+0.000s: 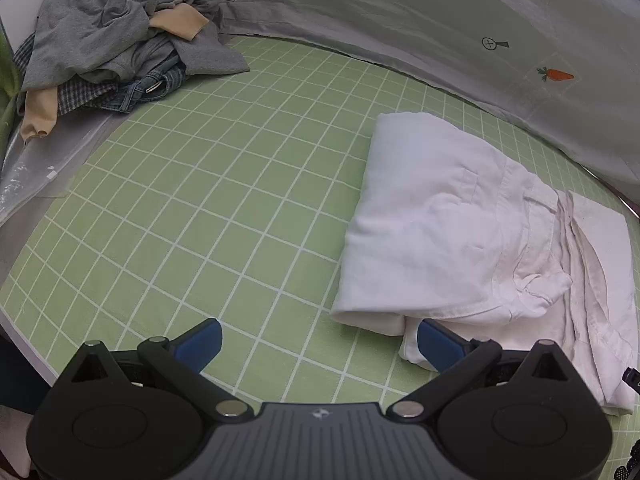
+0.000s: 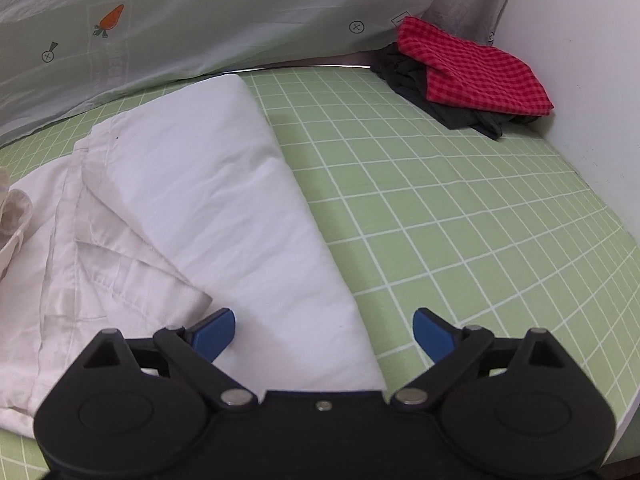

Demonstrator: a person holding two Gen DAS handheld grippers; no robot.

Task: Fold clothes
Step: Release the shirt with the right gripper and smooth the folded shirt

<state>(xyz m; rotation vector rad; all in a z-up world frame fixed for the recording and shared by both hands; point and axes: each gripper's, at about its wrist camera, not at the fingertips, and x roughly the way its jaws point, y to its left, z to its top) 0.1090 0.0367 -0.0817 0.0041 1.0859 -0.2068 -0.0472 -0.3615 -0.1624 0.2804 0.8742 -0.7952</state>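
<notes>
White trousers [image 1: 460,232] lie folded on the green checked sheet [image 1: 200,200]; they also show in the right wrist view [image 2: 208,208]. My left gripper [image 1: 320,344] is open and empty, its right finger close to the trousers' near edge. My right gripper [image 2: 324,336] is open and empty, above the trousers' near right edge, one finger over the cloth and one over the sheet.
A heap of unfolded grey, plaid and denim clothes [image 1: 120,40] lies at the far left. A folded red checked garment [image 2: 472,68] rests on dark clothes [image 2: 460,112] at the far right by a white wall [image 2: 600,80]. A grey carrot-print quilt [image 1: 440,20] runs along the back.
</notes>
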